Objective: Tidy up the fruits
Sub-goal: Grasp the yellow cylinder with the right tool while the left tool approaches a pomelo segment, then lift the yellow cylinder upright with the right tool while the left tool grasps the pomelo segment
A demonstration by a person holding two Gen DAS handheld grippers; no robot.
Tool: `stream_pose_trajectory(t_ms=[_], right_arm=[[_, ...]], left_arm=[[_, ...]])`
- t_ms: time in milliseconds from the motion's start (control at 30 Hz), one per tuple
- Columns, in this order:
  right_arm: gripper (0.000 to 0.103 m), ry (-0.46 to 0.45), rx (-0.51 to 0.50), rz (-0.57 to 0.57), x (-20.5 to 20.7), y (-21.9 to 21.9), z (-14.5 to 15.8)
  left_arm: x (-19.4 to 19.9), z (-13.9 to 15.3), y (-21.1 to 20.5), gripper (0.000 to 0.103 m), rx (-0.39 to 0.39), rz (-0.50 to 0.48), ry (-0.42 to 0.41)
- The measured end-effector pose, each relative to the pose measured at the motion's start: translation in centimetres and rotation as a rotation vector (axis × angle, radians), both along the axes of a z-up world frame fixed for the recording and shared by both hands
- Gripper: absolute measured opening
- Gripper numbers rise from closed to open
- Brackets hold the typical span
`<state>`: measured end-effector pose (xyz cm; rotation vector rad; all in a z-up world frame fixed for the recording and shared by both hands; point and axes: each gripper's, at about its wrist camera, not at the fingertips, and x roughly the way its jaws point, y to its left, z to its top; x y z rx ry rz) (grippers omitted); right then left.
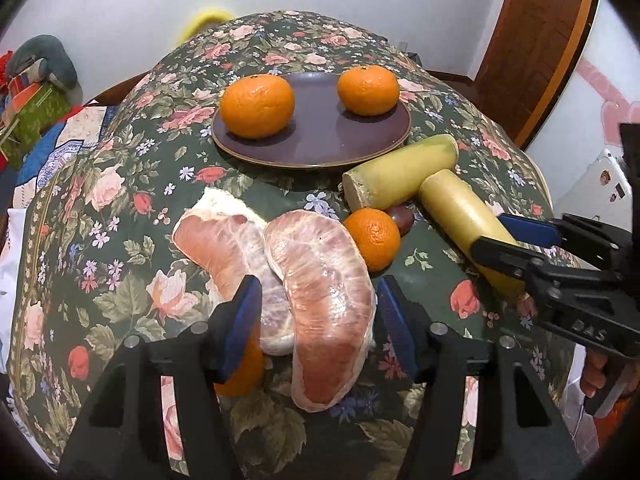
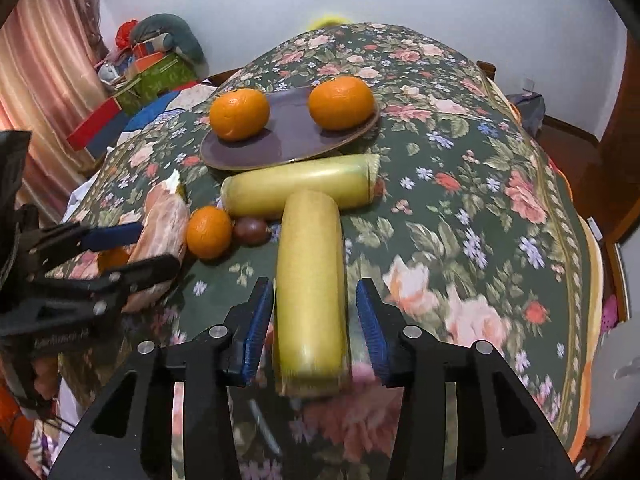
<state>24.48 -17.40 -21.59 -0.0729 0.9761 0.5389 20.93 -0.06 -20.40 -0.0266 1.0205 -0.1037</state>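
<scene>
You are at the pick-up step. Your right gripper (image 2: 316, 320) straddles the near sugarcane piece (image 2: 310, 280), just short of the plate (image 1: 320, 136), pads not yet pressing. Your left gripper (image 1: 316, 328) stands open around the pomelo segment (image 1: 324, 300). Next, likely close and lift.

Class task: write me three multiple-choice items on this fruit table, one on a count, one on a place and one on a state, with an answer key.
1. How many orange mandarins sit on the dark purple round plate? A one, B two, C four.
2. The small brown round fruit lies: A on the plate, B beside the loose mandarin on the floral tablecloth, C in a bowl.
3. The pink pomelo segments are: A peeled, B in rind, C diced.
Key: B, two rest on the plate; B, they lie side by side on the cloth; A, bare membrane shows.
</scene>
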Motion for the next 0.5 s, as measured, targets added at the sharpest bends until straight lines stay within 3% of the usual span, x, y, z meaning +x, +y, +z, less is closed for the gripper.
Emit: stream_pose_trajectory(t_ms=[200,267,500], right_arm=[[0.04,0.013,-0.007,0.002,1.0,0.7,-0.7],[0.034,0.007,0.003,0.004,0.8,0.6,-0.5],[0.034,-0.019,0.023,-0.002,-0.2,-0.2,0.6]], left_arm=[[0.2,-0.1,-0.1,0.06,0.009,0.008,-0.022],[0.1,0.0,0.1,0.056,0.004,0.014,-0.027],[-0.3,0.3,1.2,0.043,-0.061,0.011,-0.018]])
